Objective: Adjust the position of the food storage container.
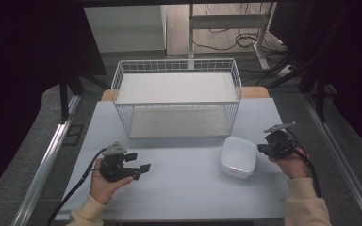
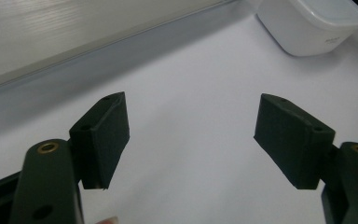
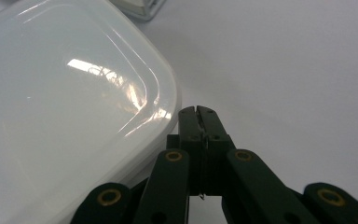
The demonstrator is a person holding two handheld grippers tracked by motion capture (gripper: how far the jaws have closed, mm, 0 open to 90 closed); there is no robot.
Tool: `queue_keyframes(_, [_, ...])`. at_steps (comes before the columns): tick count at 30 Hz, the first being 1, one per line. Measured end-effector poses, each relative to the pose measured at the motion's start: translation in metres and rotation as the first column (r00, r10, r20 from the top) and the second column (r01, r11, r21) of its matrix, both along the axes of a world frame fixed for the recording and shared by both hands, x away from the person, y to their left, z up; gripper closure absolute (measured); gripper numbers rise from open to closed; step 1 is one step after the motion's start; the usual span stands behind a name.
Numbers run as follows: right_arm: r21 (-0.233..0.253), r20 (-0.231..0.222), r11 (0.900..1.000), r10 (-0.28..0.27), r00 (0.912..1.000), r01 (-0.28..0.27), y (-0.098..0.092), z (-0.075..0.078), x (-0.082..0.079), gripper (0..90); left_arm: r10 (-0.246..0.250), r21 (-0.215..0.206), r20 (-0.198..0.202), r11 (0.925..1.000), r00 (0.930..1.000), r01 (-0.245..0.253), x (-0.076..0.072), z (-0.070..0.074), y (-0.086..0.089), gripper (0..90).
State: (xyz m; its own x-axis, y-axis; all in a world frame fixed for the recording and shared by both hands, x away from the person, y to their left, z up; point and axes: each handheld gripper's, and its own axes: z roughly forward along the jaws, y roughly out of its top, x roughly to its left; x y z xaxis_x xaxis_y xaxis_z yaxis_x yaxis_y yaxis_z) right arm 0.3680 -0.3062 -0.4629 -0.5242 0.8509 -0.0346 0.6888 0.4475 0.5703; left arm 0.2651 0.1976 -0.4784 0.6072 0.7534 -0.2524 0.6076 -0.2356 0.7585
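A white lidded plastic container is set on the pale blue table, just in front of the right front corner of the white wire basket. The right gripper is held just beside the container's right edge, with its jaws pressed together and nothing between them (in the right gripper view the tips meet close to the glossy lid rim). The left gripper is held well to the left of the container, jaws spread wide and empty. From here the container could be nudged or slid away if the closed jaws are pushed against its smooth, rounded rim, since no grip could be gained until they are parted.
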Motion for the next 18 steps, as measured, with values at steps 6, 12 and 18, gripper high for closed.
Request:
queue_keyframes(6, [-0.015, 0.005, 0.999, 0.046, 0.9989, -0.046, 0.018, -0.001, -0.004, 89.6, -0.001, 0.003, 0.001, 1.0000, 1.0000, 0.001, 0.000, 0.000, 0.000, 26.1])
queue_keyframes(12, [-0.024, 0.005, 0.996, 0.083, 0.9965, -0.083, 0.031, -0.002, -0.007, 89.6, -0.001, 0.003, 0.004, 1.0000, 1.0000, 0.001, 0.000, 0.000, 0.001, 25.9])
queue_keyframes(18, [-0.005, -0.007, 0.993, 0.122, 0.9926, -0.122, 0.042, -0.003, -0.011, 89.6, 0.000, 0.002, 0.003, 1.0000, 1.0000, 0.000, 0.000, 0.000, 0.001, 25.7])
